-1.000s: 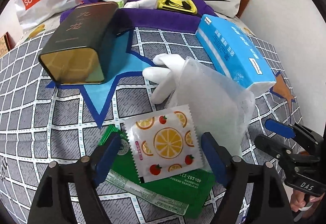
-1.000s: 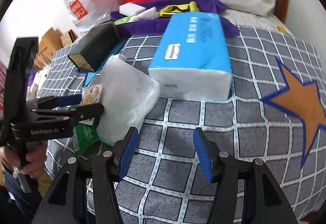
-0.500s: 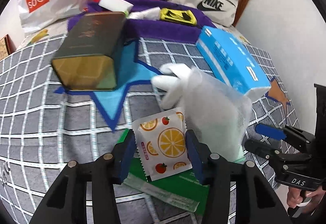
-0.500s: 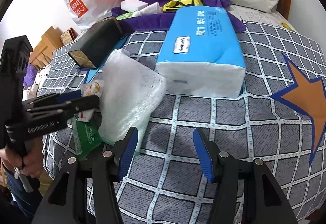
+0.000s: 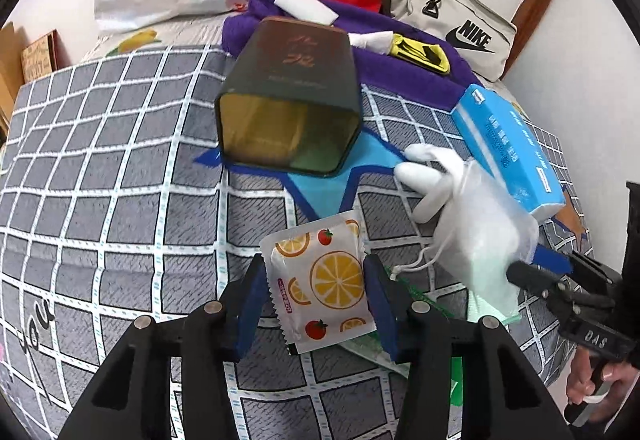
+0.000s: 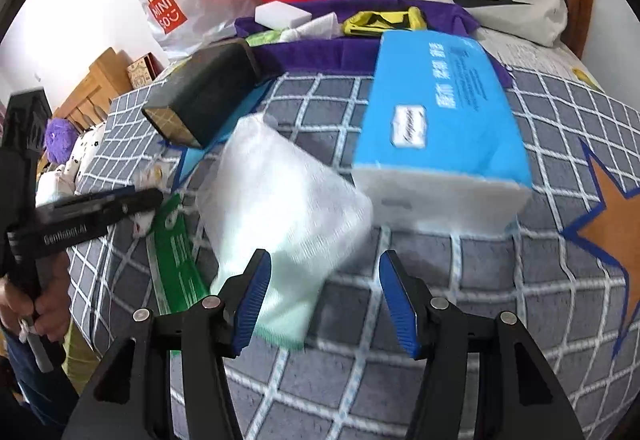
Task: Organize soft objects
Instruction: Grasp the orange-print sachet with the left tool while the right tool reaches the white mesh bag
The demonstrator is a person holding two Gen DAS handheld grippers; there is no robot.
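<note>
The left gripper's (image 5: 316, 300) fingers clamp the fruit-print packet (image 5: 320, 280); the right gripper's (image 6: 324, 294) fingers gape beside the mesh pouch (image 6: 280, 207).

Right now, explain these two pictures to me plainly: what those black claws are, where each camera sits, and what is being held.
A person holds a hand-operated two-finger clamp in each hand, each with a camera looking along its fingers. In the left camera's picture, the left gripper is shut on a fruit-printed packet. In the right camera's picture, the right gripper is open, holding nothing, over a white mesh pouch. On the checked bedspread also lie a blue tissue pack, a dark tin, a white glove and a green packet.
</note>
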